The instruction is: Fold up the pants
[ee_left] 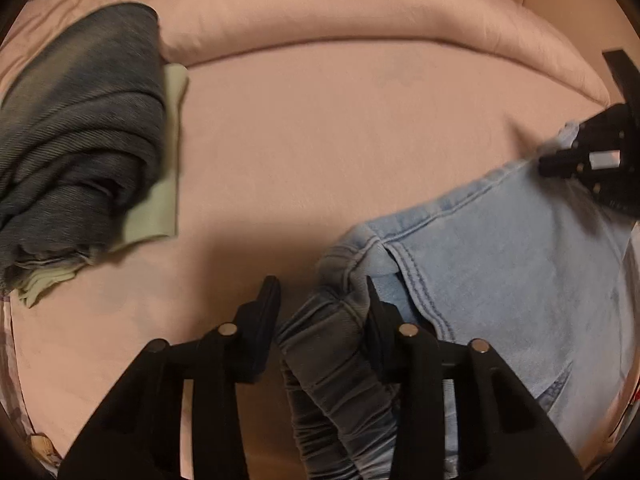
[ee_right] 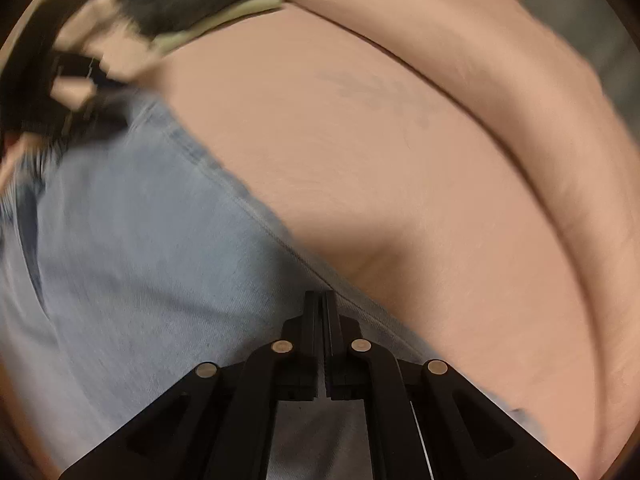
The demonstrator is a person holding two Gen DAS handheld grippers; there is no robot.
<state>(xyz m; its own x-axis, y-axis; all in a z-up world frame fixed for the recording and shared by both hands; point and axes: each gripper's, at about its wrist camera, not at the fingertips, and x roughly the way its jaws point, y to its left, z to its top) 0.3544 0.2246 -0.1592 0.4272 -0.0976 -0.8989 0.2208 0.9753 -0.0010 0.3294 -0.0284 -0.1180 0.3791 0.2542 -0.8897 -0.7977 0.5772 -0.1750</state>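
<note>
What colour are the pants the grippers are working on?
Light blue denim pants, with a darker grey-shaded gathered waistband; clearest in the left wrist view.

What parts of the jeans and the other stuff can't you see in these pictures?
- Light blue jeans: the legs run off the bottom and right edges in both views.
- Bunched waistband in the left gripper: its lower part is hidden behind the fingers.
- Right gripper: its closed fingers cover the jeans edge, so a pinch can't be confirmed.
- Folded dark pants: sharp in the left view, smeared by blur in the right view.
</note>
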